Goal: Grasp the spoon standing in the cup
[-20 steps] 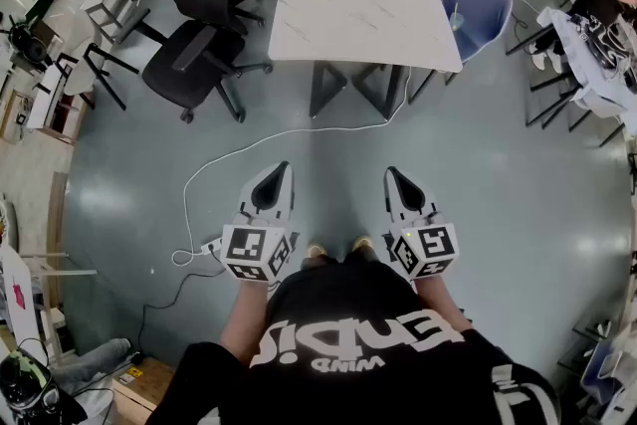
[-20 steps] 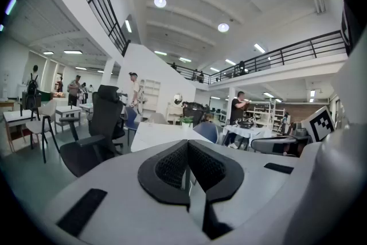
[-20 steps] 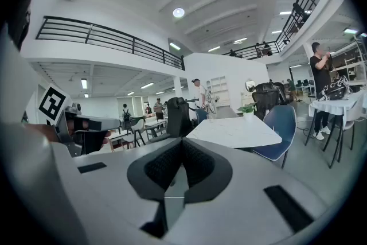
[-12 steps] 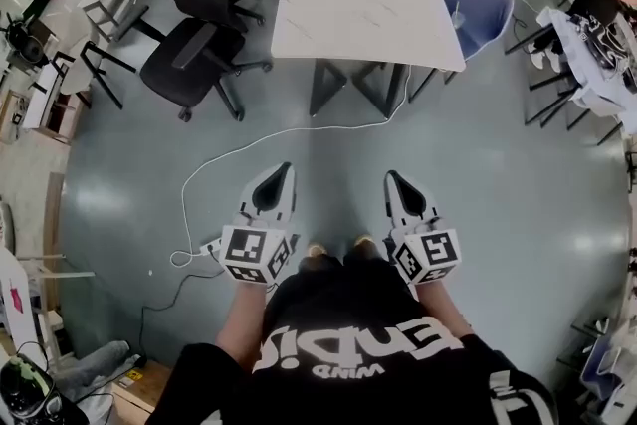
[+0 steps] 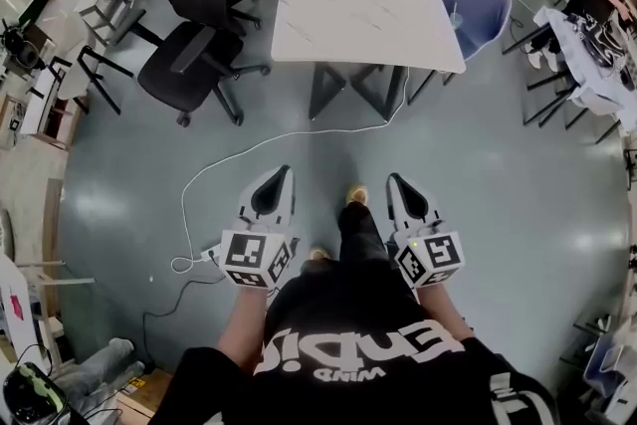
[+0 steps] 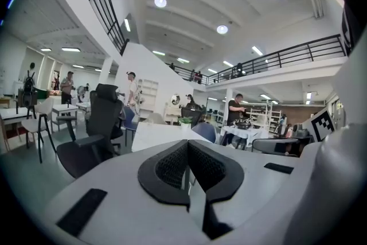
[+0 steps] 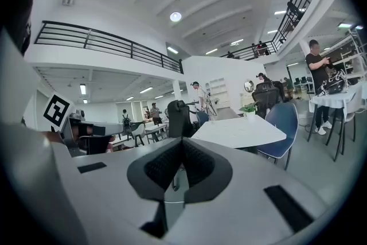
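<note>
Foot stepped forward between left claw and right claw, both closed, empty; good grasp needed walk to counter, claw opened first.

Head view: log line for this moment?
phase: pre-grasp | left gripper: shut, empty | right gripper: shut, empty | table: ahead, unreached | spoon: not visible

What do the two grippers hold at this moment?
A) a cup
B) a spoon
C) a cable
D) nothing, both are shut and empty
D: the left gripper and the right gripper each show their jaws together with nothing between them.
</note>
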Available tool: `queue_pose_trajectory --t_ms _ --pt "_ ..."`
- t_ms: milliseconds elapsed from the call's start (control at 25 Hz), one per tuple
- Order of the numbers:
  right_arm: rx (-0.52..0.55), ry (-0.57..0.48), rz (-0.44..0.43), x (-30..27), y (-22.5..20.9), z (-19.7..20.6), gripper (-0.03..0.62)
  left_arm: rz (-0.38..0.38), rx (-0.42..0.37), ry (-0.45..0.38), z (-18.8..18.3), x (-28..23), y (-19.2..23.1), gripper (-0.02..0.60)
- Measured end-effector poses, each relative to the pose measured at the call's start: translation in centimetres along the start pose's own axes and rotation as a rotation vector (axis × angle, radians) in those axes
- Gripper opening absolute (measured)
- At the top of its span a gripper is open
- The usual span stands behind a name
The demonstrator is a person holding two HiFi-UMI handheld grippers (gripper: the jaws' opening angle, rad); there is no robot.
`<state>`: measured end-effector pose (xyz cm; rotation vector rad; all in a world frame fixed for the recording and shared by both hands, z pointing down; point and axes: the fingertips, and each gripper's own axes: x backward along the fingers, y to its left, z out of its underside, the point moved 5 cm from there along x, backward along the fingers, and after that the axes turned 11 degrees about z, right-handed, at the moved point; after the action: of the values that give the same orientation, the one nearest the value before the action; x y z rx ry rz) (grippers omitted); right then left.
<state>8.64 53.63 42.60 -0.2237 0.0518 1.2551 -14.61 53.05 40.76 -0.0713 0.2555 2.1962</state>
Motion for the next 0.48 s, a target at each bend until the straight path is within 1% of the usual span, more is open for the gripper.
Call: queue_pose_trajectory --t_ms 280,480 --pt "-0.006 0.005 -0.003 -2.7 -1.0 0.3 0.012 -0.011 -0.005 0.002 -0.2 -1.9 1.3 0.014" --pt "-0.006 0.004 -0.002 -5.8 -2.3 -0.1 0.012 -0.016 -0.004 0.005 -0.6 -4.4 2.8 0.014"
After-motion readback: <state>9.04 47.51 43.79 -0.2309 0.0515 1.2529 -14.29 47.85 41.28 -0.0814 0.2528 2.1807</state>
